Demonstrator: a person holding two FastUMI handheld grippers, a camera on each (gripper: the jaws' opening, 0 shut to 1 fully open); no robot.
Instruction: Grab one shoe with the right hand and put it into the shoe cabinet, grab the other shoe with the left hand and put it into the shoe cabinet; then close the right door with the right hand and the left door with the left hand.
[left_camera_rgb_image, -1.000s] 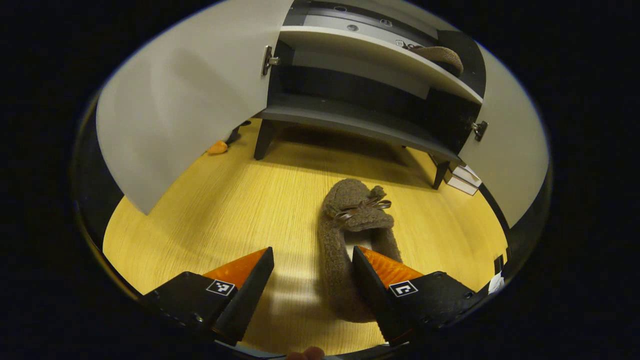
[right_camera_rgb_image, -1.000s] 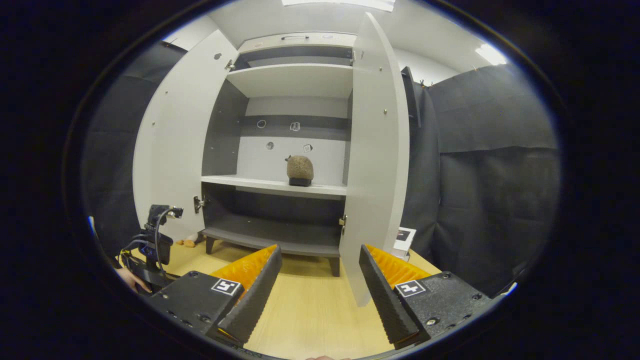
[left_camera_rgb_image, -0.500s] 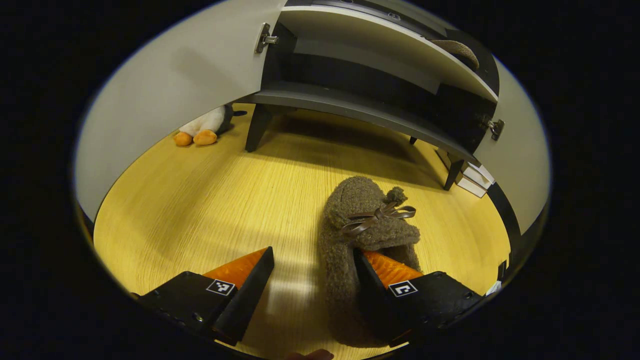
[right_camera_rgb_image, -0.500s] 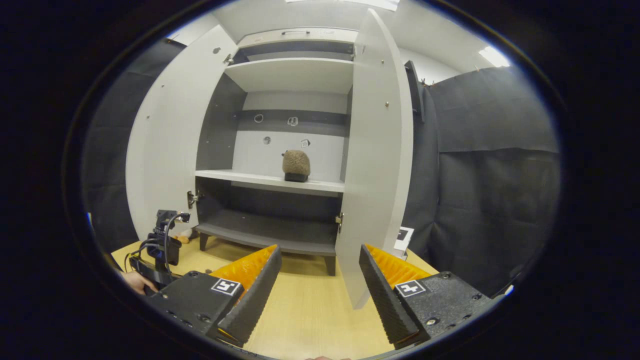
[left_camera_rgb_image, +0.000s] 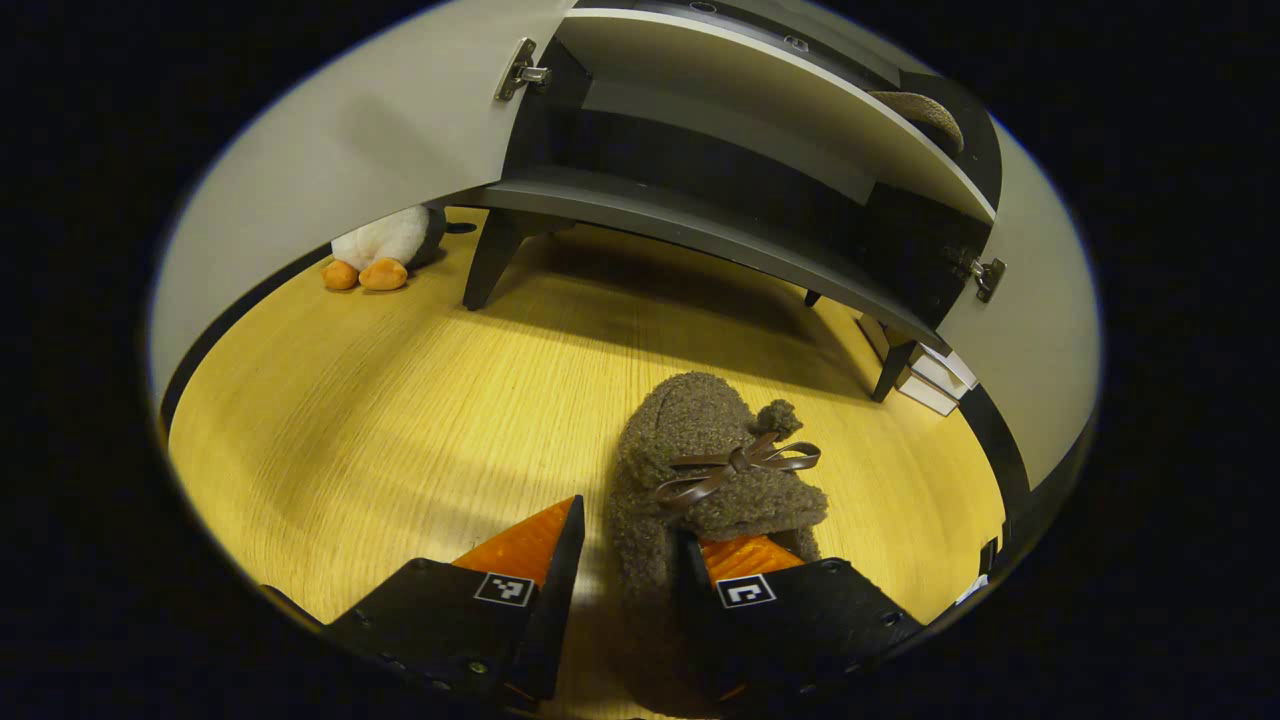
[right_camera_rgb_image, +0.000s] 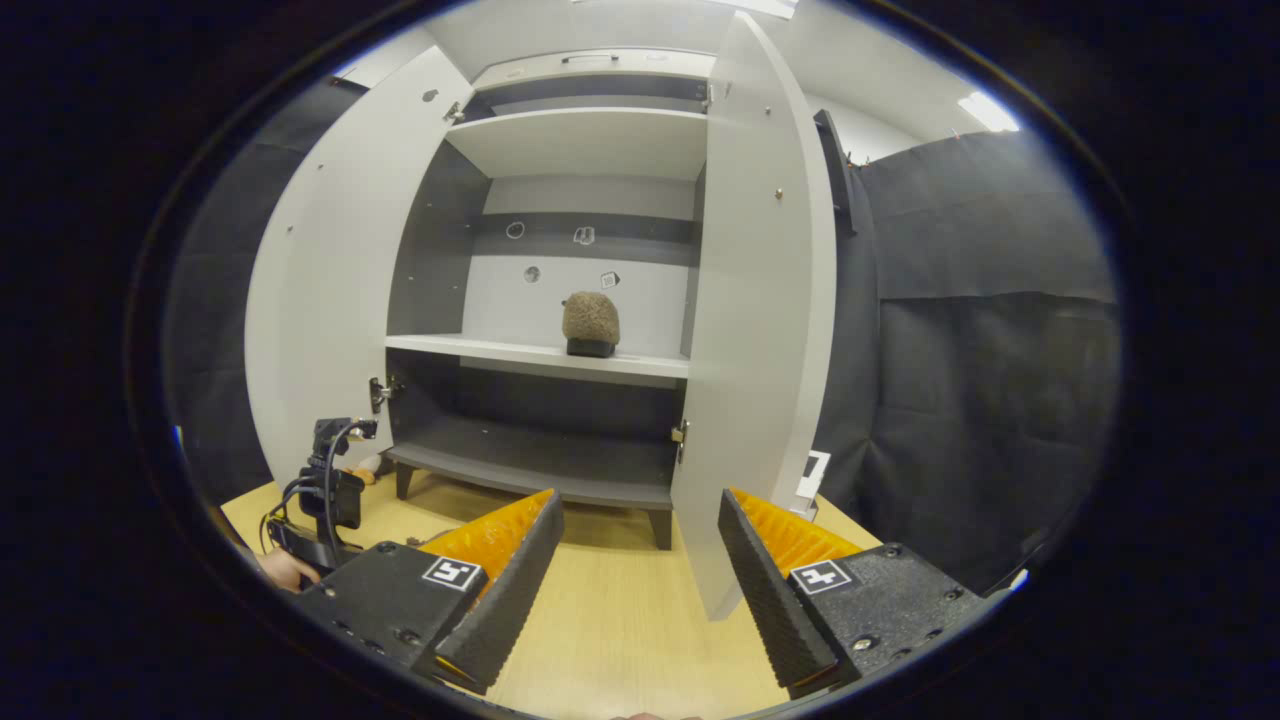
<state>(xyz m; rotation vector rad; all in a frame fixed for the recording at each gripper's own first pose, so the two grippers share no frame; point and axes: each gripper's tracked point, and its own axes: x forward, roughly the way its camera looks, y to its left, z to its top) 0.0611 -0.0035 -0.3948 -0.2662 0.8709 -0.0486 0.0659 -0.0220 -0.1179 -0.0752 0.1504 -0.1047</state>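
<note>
Floor: light wood floor (left_camera_rgb_image: 380, 400); shoe cabinet (right_camera_rgb_image: 560, 300) w/ both doors open.
Left tool (left_camera_rgb_image: 622, 560): narrowed on brown fuzzy shoe (left_camera_rgb_image: 700, 450) lying on floor; one finger outside, other inside the opening; prob. gripping its side wall.
Right tool (right_camera_rgb_image: 640, 545): wide, nothing held.
Other shoe (right_camera_rgb_image: 590, 322): on cabinet's middle shelf.
Extras: plush toy (left_camera_rgb_image: 375, 248) beside cabinet leg.
</note>
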